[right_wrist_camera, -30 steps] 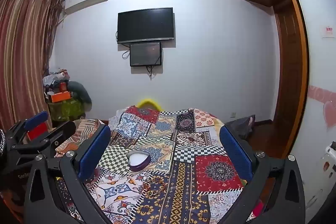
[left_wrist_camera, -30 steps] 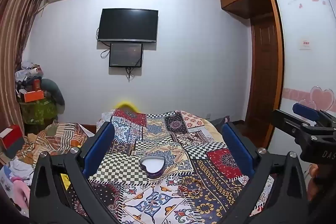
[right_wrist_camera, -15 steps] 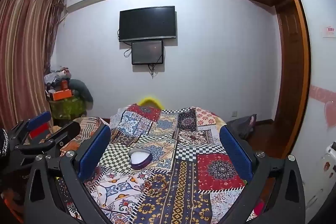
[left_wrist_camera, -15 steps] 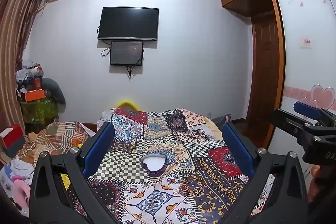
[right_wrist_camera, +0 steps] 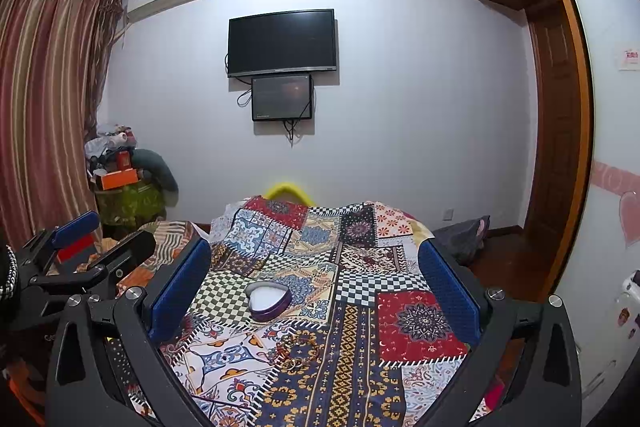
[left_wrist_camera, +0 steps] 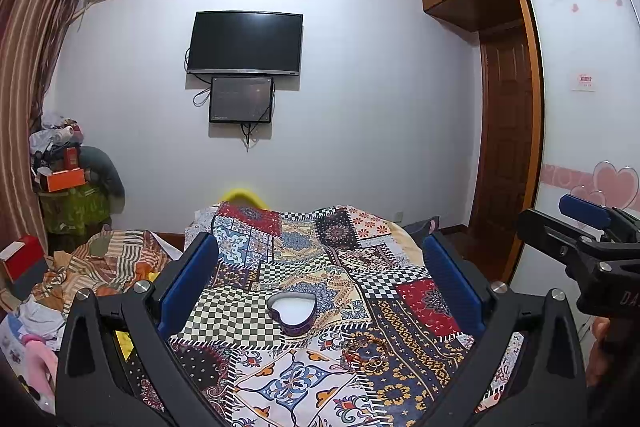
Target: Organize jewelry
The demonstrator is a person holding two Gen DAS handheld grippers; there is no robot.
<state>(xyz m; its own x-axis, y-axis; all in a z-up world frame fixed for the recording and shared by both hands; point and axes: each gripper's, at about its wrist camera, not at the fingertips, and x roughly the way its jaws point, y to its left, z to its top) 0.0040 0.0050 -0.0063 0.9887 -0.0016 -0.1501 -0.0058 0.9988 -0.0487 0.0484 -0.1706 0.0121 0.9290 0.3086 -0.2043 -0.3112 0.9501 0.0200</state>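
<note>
Resting on patchwork quilt (left_wrist_camera: 352, 267): heart-shaped tin (left_wrist_camera: 292, 310).

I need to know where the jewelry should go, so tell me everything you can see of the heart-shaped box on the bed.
The heart-shaped box is small and shallow, with a dark purple side wall that looks glossy, a pale rim and a plain white inside. It is open; no lid is in view, and nothing shows inside it. It lies flat on the patchwork bedspread, at the edge of a checkered patch. A little pile of gold-coloured jewelry lies nearer the cameras, apart from it. Neither gripper touches it.
</note>
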